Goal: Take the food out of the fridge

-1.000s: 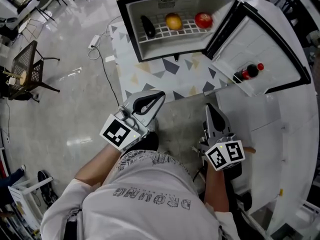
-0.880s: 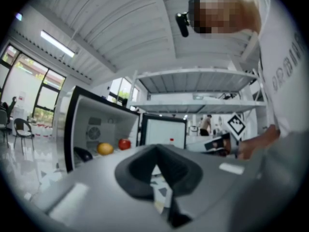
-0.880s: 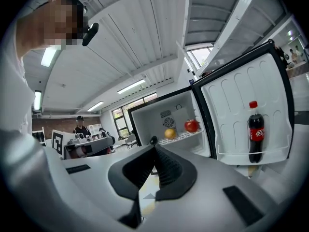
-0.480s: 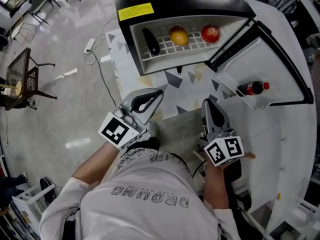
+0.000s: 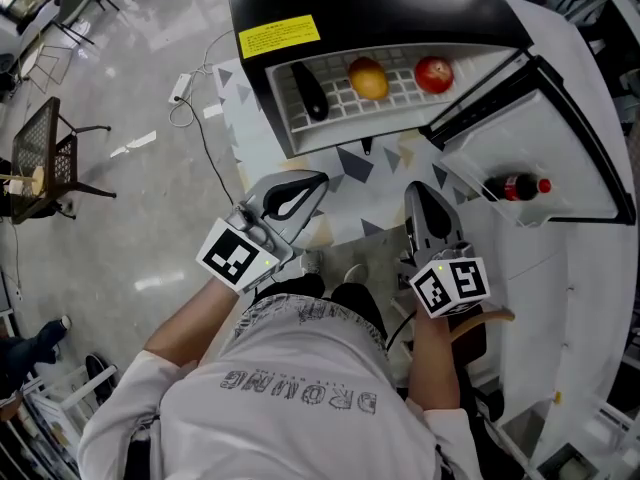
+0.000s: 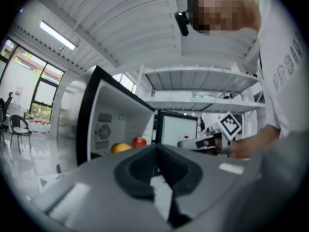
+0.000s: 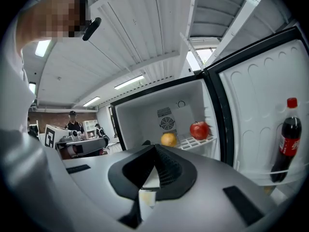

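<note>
The open fridge (image 5: 285,118) holds a dark eggplant (image 5: 309,91), an orange (image 5: 368,79) and a red apple (image 5: 433,73) on its white wire shelf. My left gripper (image 5: 318,180) and right gripper (image 5: 418,190) hover side by side short of the shelf, both pointing at it. Both are shut with nothing between the jaws. The left gripper view shows the orange (image 6: 121,148) and the apple (image 6: 139,142) beyond its closed tips (image 6: 155,148). Past the right gripper's closed tips (image 7: 154,147) I see the orange (image 7: 169,139) and the apple (image 7: 199,130).
The fridge door (image 5: 560,148) stands open to the right with a cola bottle (image 5: 517,186) in its rack. A patterned mat (image 5: 355,163) lies below the fridge. A cable (image 5: 200,118) trails across the floor at left, near a mesh chair (image 5: 50,153).
Both grippers have moved toward the fridge, which now sits nearer and lower in the head view. Both jaws stay shut and empty.
</note>
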Tool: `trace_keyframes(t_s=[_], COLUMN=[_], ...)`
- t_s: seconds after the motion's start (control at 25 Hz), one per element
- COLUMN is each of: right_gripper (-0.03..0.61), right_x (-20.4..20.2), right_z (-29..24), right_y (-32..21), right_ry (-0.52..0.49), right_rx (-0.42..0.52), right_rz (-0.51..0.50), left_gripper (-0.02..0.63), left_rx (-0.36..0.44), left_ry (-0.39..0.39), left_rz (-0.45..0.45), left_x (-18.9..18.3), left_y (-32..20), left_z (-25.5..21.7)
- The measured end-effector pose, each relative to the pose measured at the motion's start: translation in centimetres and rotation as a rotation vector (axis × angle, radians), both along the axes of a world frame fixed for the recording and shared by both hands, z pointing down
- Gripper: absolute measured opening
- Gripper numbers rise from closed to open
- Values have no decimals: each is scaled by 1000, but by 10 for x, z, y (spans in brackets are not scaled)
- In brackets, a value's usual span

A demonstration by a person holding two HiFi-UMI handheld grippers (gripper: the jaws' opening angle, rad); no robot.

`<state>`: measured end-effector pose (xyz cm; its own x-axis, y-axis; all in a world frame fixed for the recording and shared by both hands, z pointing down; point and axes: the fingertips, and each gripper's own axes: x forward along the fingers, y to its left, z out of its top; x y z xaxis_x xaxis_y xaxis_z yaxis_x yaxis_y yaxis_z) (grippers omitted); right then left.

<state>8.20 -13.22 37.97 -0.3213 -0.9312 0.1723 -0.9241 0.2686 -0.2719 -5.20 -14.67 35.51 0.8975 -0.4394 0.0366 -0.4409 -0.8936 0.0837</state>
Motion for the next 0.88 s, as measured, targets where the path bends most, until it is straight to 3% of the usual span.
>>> trace_keyframes(t_s=[0.44,0.72,0.88], right_gripper=[-6,-6,44], right_x=[7,12,12], right_z=[10,20,23], right_y=[-55,-92,-112], right_ry=[35,65,69], right_rx=[23,25,24], right_rz=[-64,-127,-165], left_gripper=[8,8,8], left_rx=[-33,-48,-53], left_ry=[-75,-57,-82], left_rz=[-63,-137,-159], left_x=[3,13,18], left_y=[-16,-27,-32], left_z=[21,23,30])
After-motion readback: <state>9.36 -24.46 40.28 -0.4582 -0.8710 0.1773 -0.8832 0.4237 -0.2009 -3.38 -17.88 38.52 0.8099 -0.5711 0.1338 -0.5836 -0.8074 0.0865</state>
